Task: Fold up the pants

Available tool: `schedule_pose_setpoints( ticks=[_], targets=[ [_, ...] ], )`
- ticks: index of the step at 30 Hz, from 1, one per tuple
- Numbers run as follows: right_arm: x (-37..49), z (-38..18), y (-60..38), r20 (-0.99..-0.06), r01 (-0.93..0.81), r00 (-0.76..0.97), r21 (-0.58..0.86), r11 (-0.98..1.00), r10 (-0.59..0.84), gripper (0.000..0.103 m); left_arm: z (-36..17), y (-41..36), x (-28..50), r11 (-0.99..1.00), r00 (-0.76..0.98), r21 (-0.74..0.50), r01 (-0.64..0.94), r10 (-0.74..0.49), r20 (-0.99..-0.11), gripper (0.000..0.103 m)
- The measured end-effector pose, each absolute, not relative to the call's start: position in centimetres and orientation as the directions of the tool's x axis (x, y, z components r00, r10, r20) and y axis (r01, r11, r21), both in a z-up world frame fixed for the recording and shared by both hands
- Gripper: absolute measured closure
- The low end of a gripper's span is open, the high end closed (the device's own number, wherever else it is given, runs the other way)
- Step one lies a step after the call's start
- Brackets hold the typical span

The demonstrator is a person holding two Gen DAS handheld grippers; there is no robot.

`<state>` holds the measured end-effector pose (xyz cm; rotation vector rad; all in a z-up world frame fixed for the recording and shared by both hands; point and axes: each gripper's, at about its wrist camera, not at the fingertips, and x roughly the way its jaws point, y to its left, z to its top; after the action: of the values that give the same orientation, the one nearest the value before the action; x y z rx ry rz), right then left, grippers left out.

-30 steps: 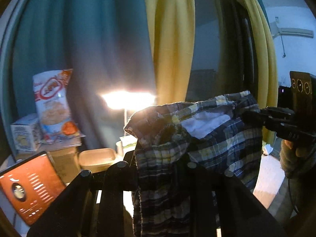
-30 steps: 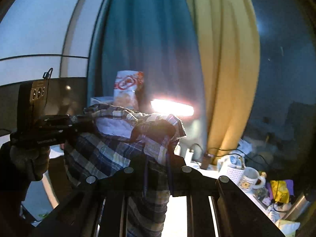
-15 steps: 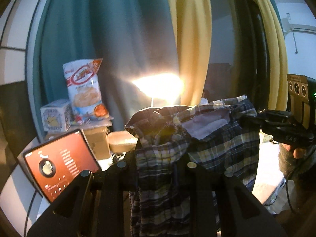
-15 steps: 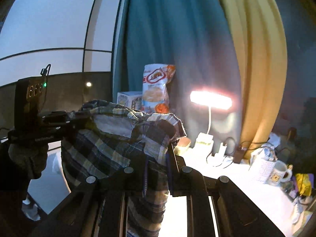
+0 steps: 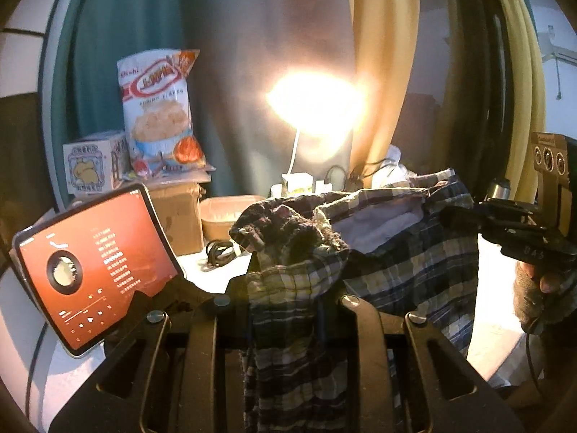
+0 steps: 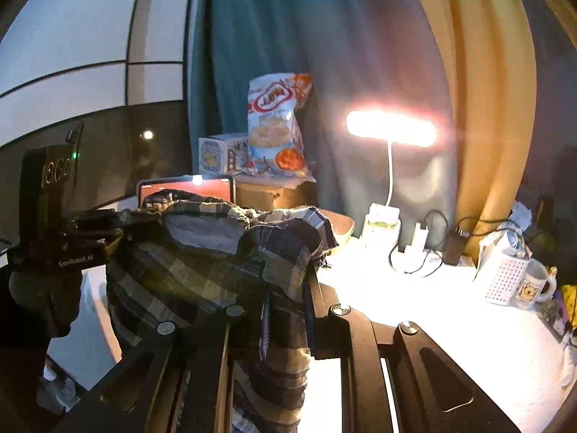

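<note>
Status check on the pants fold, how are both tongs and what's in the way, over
Left tongs and right tongs both clamped on plaid pants, held up between them. Nothing folded yet. Tablet, lamp and mug crowd the table below.

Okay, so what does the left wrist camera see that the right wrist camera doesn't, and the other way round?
Only the left wrist view: the right hand-held gripper clamped on the far side of the plaid pants, the whole lit tablet, and a tan tray.

Only the right wrist view: the left hand-held gripper gripping the pants, a mug, a white perforated holder, and chargers with cables.

Both: the pants held up between the two grippers, the snack bag, the small box, the lamp, and teal and yellow curtains.
</note>
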<state>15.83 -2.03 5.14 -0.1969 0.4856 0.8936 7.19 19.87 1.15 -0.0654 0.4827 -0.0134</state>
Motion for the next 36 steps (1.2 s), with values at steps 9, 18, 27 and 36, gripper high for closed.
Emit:
schedule_pose_setpoints(
  ticks=[9,18,27,36],
  targets=[
    [19.4,1.8,-0.2,-0.547,-0.770,0.500,0.073,0.633,0.671,0.088,-2.4,21.3,10.4,0.994,0.841,-0.106,-0.022,-0.039,-0.540,0.080],
    [23.0,-1.6,1.5,-0.604,-0.770,0.453,0.105,0.630,0.655,0.088,-5.4,22.6,13.8,0.990,0.798,-0.131,-0.052,-0.038,-0.602,0.080],
    [27.5,-5.6,1.4,-0.653,-0.742,0.416,0.158,0.651,0.633,0.088,-7.6,23.4,18.2,0.983,0.752,-0.168,-0.074,-0.056,-0.657,0.080],
    [30.7,-9.2,1.3,-0.695,-0.697,0.395,0.199,0.689,0.600,0.088,-9.9,23.3,21.9,0.987,0.685,-0.136,-0.081,-0.044,-0.727,0.080]
  ],
)
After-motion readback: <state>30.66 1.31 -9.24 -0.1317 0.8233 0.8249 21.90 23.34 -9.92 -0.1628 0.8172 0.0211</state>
